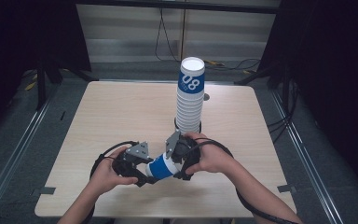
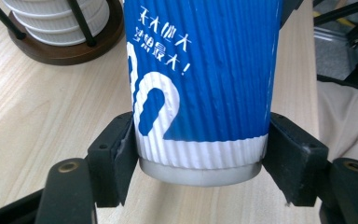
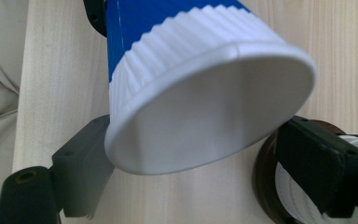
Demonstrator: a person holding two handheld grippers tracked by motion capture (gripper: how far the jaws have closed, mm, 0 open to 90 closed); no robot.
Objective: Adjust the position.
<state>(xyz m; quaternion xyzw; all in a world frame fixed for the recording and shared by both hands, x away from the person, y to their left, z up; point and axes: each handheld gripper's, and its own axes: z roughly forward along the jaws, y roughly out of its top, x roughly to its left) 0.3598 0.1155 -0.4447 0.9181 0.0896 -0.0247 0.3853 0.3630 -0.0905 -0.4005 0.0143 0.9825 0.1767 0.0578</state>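
Note:
A blue and white ribbed paper cup (image 1: 161,167) lies tilted between my two grippers, low over the table's near middle. My left gripper (image 1: 144,175) is shut on its base, and in the left gripper view the jaws of that gripper (image 2: 200,161) press both sides of the cup (image 2: 200,70) at its white bottom band. My right gripper (image 1: 175,163) sits at the cup's mouth. In the right gripper view the open rim of the cup (image 3: 205,116) faces the camera, and that gripper's (image 3: 193,140) jaws flank it. How hard they press is unclear.
A tall stack of the same cups (image 1: 190,98) stands in a dark wire holder just beyond my right hand, and its round wooden base (image 2: 70,51) is close by. The wooden table (image 1: 112,116) stretches out to the left and far side.

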